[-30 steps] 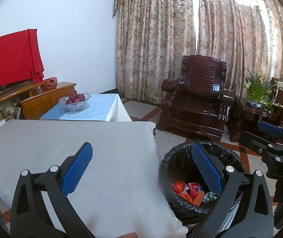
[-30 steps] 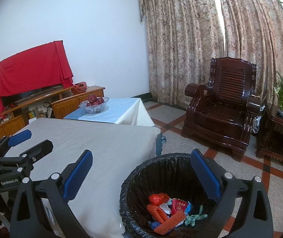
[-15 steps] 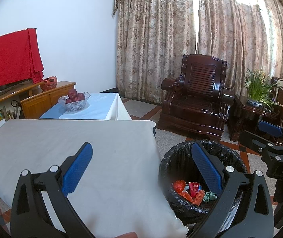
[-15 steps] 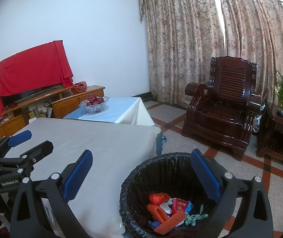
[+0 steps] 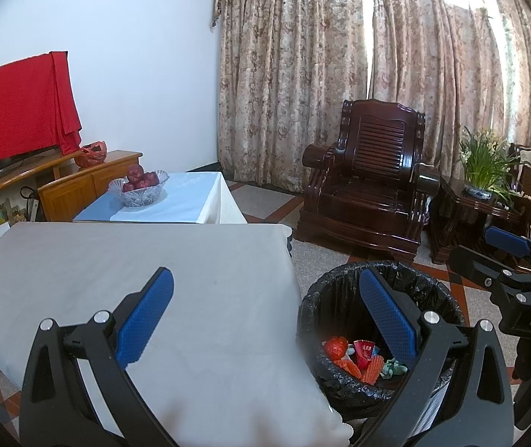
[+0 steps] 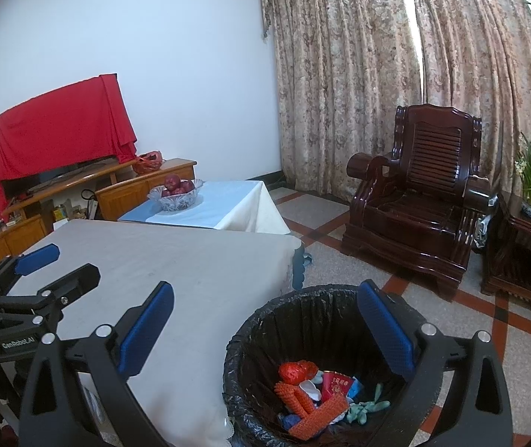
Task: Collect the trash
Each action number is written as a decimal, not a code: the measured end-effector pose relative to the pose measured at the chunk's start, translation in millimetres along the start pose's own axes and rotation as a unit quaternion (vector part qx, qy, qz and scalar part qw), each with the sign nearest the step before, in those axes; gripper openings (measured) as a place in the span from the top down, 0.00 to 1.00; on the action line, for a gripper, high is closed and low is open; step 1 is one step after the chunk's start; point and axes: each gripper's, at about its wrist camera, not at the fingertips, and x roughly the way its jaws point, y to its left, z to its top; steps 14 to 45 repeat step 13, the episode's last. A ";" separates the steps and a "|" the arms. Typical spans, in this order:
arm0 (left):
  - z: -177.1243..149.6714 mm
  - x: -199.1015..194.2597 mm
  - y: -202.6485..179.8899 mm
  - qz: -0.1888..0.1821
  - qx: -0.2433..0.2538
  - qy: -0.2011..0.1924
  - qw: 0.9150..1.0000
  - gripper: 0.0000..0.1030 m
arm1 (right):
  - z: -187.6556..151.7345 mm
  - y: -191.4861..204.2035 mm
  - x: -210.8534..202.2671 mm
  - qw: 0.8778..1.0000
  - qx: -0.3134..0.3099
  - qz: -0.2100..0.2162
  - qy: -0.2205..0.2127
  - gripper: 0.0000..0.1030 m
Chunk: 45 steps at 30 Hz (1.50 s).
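A black-lined trash bin (image 5: 332,294) stands on the floor at the near right corner of the grey-clothed table (image 5: 116,260). Inside lies mixed trash (image 6: 317,395): red and orange pieces, a red packet, a green scrap. It also shows in the left wrist view (image 5: 362,357). My left gripper (image 5: 265,313) is open and empty, over the table's right edge. My right gripper (image 6: 265,320) is open and empty, above the bin's (image 6: 265,320) left rim. The right gripper also shows in the left wrist view (image 5: 503,260), the left gripper in the right wrist view (image 6: 41,272).
A second table with a pale blue cloth (image 5: 190,201) carries a glass bowl of red apples (image 5: 139,186). A dark wooden armchair (image 5: 369,193) and a side table with a potted plant (image 5: 483,171) stand by the curtains. A wooden cabinet (image 5: 79,182) runs along the left wall.
Both views have shifted very slightly; the grippers stay open and nothing was picked up or dropped.
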 end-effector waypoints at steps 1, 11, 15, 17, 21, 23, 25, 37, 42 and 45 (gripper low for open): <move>0.7 1.2 3.5 0.000 -0.001 0.000 1.000 0.06 | 0.3 0.9 -0.1 1.000 0.000 0.000 0.000 0.06; -3.8 3.5 7.0 0.000 -0.001 0.001 1.000 0.06 | -0.3 0.8 -0.5 1.000 0.000 0.000 0.001 0.06; -7.5 4.7 10.2 -0.001 -0.001 0.002 1.000 0.06 | 0.1 0.9 -0.7 1.000 0.000 0.000 0.001 0.06; -7.5 4.7 10.2 -0.001 -0.001 0.002 1.000 0.06 | 0.1 0.9 -0.7 1.000 0.000 0.000 0.001 0.06; -7.5 4.7 10.2 -0.001 -0.001 0.002 1.000 0.06 | 0.1 0.9 -0.7 1.000 0.000 0.000 0.001 0.06; -7.5 4.7 10.2 -0.001 -0.001 0.002 1.000 0.06 | 0.1 0.9 -0.7 1.000 0.000 0.000 0.001 0.06; -7.5 4.7 10.2 -0.001 -0.001 0.002 1.000 0.06 | 0.1 0.9 -0.7 1.000 0.000 0.000 0.001 0.06; -7.5 4.7 10.2 -0.001 -0.001 0.002 1.000 0.06 | 0.1 0.9 -0.7 1.000 0.000 0.000 0.001 0.06; -7.5 4.7 10.2 -0.001 -0.001 0.002 1.000 0.06 | 0.1 0.9 -0.7 1.000 0.000 0.000 0.001 0.06; -7.5 4.7 10.2 -0.001 -0.001 0.002 1.000 0.06 | 0.1 0.9 -0.7 1.000 0.000 0.000 0.001 0.06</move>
